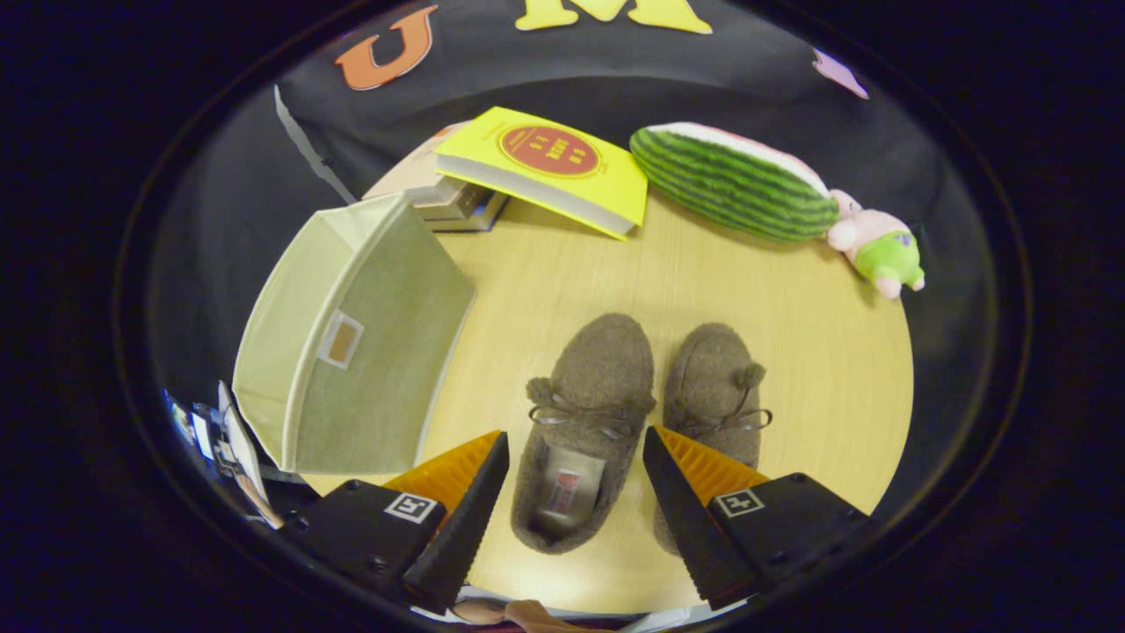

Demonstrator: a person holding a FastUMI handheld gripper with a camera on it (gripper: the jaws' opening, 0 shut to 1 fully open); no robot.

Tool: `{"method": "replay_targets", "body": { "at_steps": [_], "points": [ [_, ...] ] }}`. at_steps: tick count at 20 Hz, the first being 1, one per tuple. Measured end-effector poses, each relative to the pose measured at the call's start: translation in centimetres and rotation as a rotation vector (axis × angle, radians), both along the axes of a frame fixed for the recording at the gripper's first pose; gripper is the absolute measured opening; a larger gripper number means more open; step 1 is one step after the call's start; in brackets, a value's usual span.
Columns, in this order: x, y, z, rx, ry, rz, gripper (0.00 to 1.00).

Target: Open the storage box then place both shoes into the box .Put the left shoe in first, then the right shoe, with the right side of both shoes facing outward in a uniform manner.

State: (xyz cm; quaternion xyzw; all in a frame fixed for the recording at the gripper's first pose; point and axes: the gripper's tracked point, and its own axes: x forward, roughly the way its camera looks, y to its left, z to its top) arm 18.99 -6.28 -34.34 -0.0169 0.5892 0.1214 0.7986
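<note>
Gripper (576,453) fingers sit at the bottom centre of the frame, spread wide with nothing between the pads but air — I have hold of nothing. My read is that they are straddling the left shoe (582,431) from above because it has to go in first; its heel end and open collar lie between the fingertips, the toe pointing away toward the middle of the frame, a bow across the vamp. Right shoe (716,387) lies just beside it, parallel, toes the same way, which suits a pair set out ready to be picked one after the other; its heel is covered by my right-hand finger, so I cannot see how its back end lies. Both rest on the wooden table (791,308). Left of centre stands the storage box (352,352), a pale green fabric thing with a small tag on its face — whether the face toward me is a lid, a flap or a side I cannot make out, and I judge it still unopened, so that step looks outstanding. Some cards or papers at lower left are cut off and unreadable. Farther off, toward the top of the frame, a yellow book (549,167) leans across a stack of other books (439,198), hiding most of them; to the upper right lie a watermelon plush (734,185) and a small pink plush toy (879,242).
</note>
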Motion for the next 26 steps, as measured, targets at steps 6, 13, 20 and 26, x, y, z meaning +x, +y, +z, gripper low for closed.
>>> {"method": "replay_targets", "body": {
  "at_steps": [6, 13, 20, 26],
  "points": [
    [-1.6, -2.4, -4.7, -0.069, 0.129, 0.003, 0.73],
    [-0.4, -2.2, -6.8, -0.059, 0.118, -0.12, 0.1],
    [-0.2, -1.1, -1.3, 0.053, 0.11, -0.249, 0.06],
    [0.1, 2.3, 7.6, 0.097, 0.025, -0.234, 0.06]
  ]
}}
